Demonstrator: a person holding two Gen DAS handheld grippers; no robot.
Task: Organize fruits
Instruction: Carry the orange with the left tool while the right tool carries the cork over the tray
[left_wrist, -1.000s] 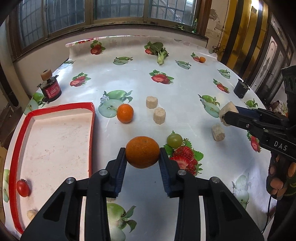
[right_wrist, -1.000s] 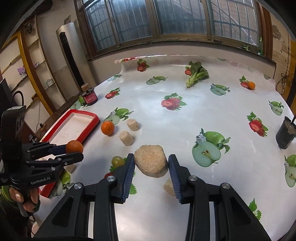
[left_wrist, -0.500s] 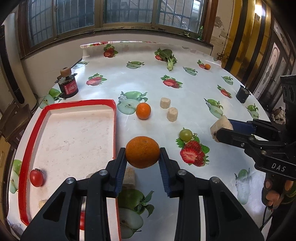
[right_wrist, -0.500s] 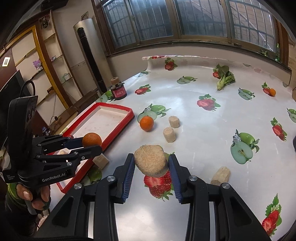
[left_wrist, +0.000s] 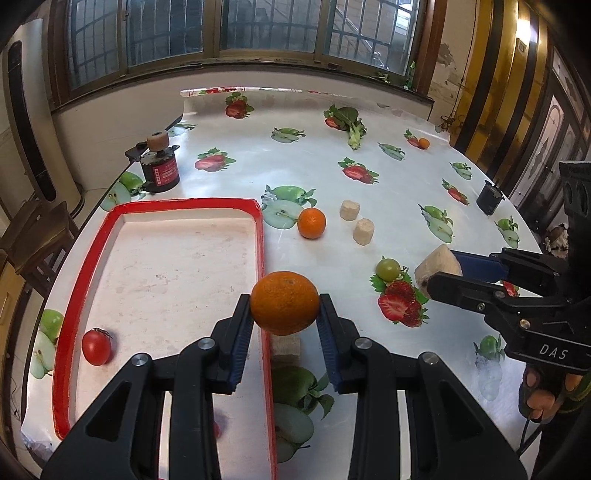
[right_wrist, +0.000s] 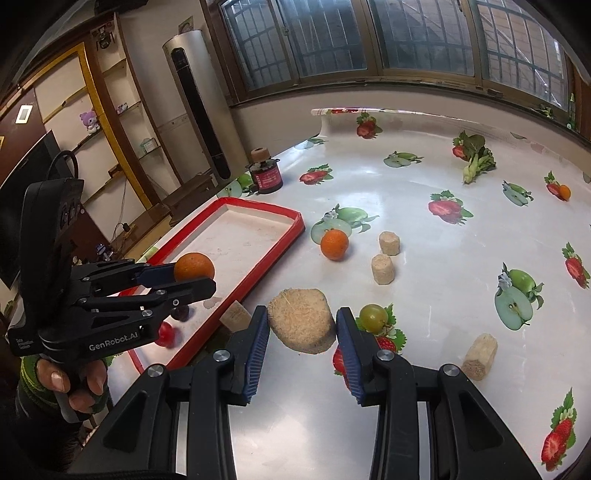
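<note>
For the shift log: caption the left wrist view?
Left tool holds an orange over the red tray's edge; right tool carries a beige chunk.

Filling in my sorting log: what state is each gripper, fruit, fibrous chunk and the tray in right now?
Left gripper: shut on large orange, held above the tray's right rim.
Right gripper: shut on tan fibrous chunk, lifted.
Red-rimmed tray: holds a red cherry tomato.
Small orange: resting on table.
Green grape-like fruit: resting on table.
</note>
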